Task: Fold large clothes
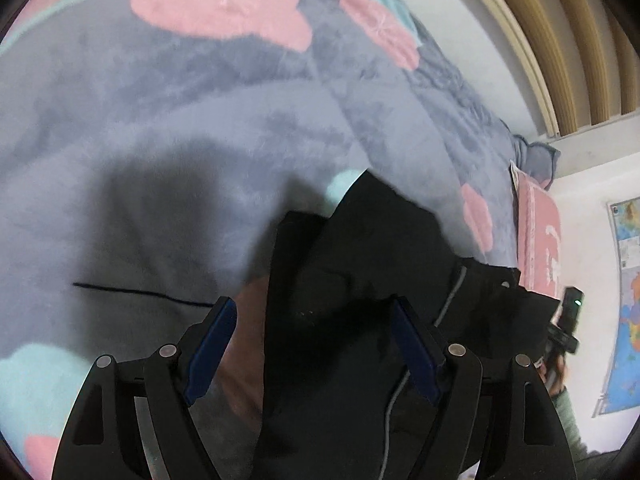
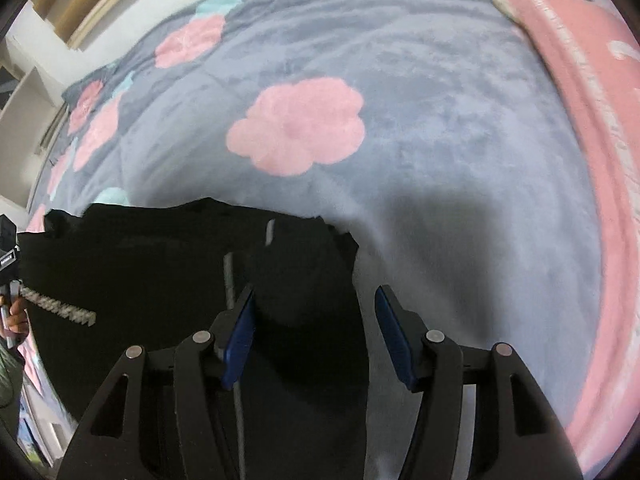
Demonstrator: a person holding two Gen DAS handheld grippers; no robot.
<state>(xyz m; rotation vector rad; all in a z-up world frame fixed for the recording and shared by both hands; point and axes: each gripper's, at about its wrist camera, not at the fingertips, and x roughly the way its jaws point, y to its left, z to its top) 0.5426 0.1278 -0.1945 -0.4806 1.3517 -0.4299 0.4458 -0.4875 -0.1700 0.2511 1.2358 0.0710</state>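
A black garment (image 1: 360,280) lies spread on a grey-blue fleece blanket (image 1: 200,120) patterned with pink flowers (image 1: 220,4) and pale teal patches. In the left wrist view the garment fills the near centre and right, with a grey drawstring (image 1: 452,300) running down its right part and a pointed fold reaching toward the far side. The left gripper (image 1: 314,316) hangs over the garment's left edge with its jaws wide apart, blue pads (image 1: 212,352) showing on both fingers; nothing is clamped between them. A thin dark line (image 1: 136,292) crosses the blanket to the left.

In the right wrist view the garment (image 2: 160,272) covers the near left, its ragged far edge running across the middle, and a strip of pale lettering (image 2: 60,306) shows near the left border. A grey cord (image 2: 231,280) runs toward the near side beside the left finger. The right gripper (image 2: 316,304) sits at the garment's right edge, jaws wide, holding nothing. A pink pillow (image 2: 580,60) lies along the right side of the bed. At the far left edge the other gripper's handle (image 2: 8,248) and the hand (image 2: 16,320) holding it are partly visible. A map poster (image 1: 628,280) hangs on the wall at right in the left wrist view
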